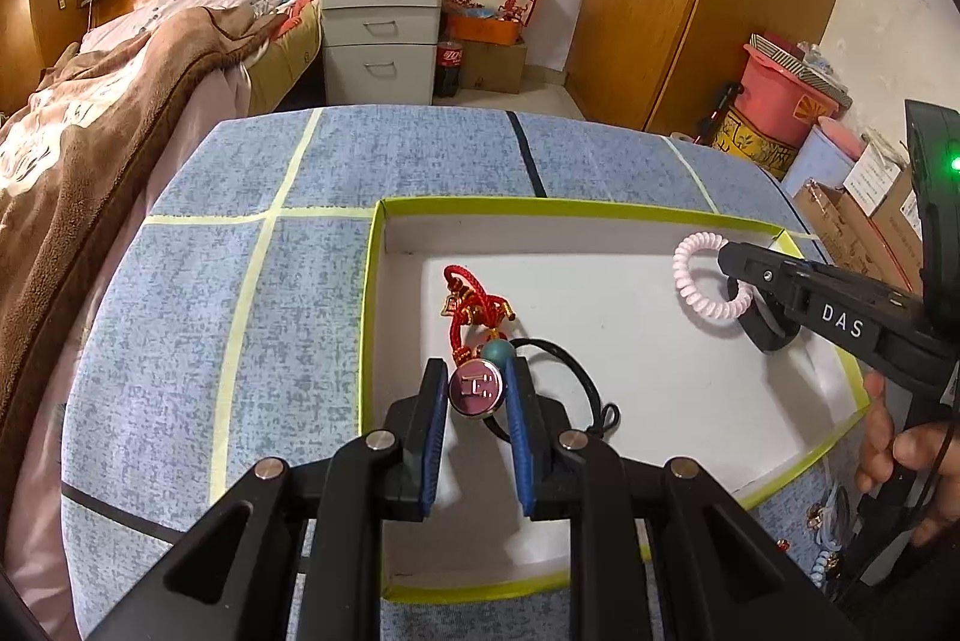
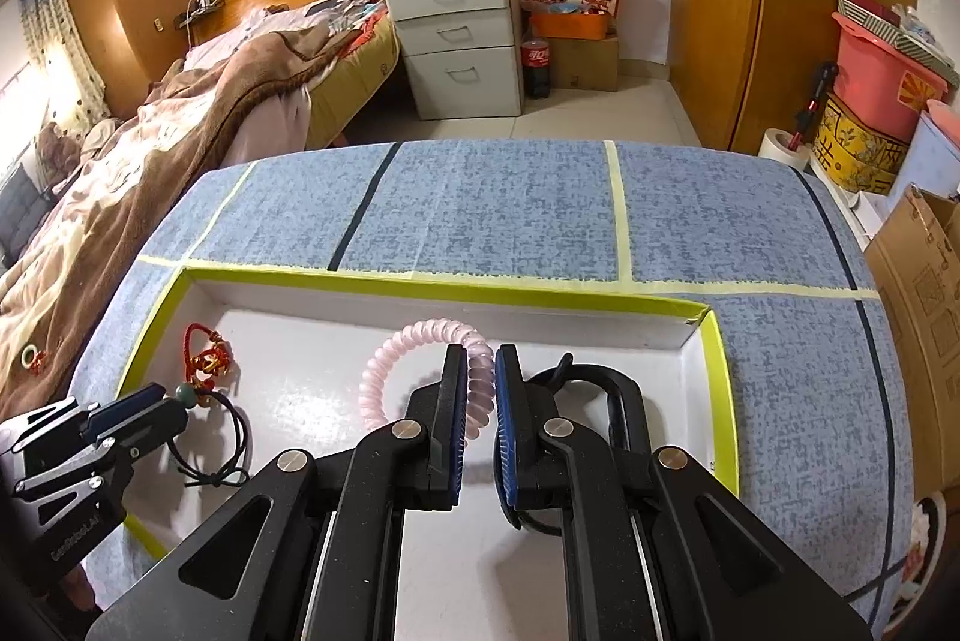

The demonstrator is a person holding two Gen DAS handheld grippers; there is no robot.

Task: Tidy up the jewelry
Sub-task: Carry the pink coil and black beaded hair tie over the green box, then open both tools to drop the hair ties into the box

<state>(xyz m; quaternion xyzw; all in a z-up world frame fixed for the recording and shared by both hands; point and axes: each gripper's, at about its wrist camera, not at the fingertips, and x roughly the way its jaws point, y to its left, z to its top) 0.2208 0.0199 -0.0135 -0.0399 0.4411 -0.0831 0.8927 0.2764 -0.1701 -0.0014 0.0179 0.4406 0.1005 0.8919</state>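
Observation:
A white box with a green rim point(image 1: 372, 281) point(image 2: 720, 371) lies on the blue tablecloth. My left gripper point(image 1: 477, 371) point(image 2: 162, 398) is shut on a round pink pendant point(image 1: 477, 389) with a teal bead point(image 1: 498, 352) point(image 2: 186, 392), and its black cord point(image 1: 570, 377) point(image 2: 222, 437) trails onto the box floor. A red knotted charm point(image 1: 474, 305) point(image 2: 207, 356) lies just beyond it. My right gripper point(image 2: 480, 359) point(image 1: 732, 260) is shut on a pink coil bracelet point(image 2: 420, 359) point(image 1: 702, 281) over the box's right part, above a black clip point(image 2: 600, 383).
Several small jewelry pieces point(image 1: 828, 539) lie on the cloth right of the box. A person's hand point(image 1: 888, 449) holds the right gripper. A bed point(image 1: 120, 101) stands to the left, a grey drawer unit point(image 1: 378, 29) behind, cardboard boxes point(image 2: 918, 293) to the right.

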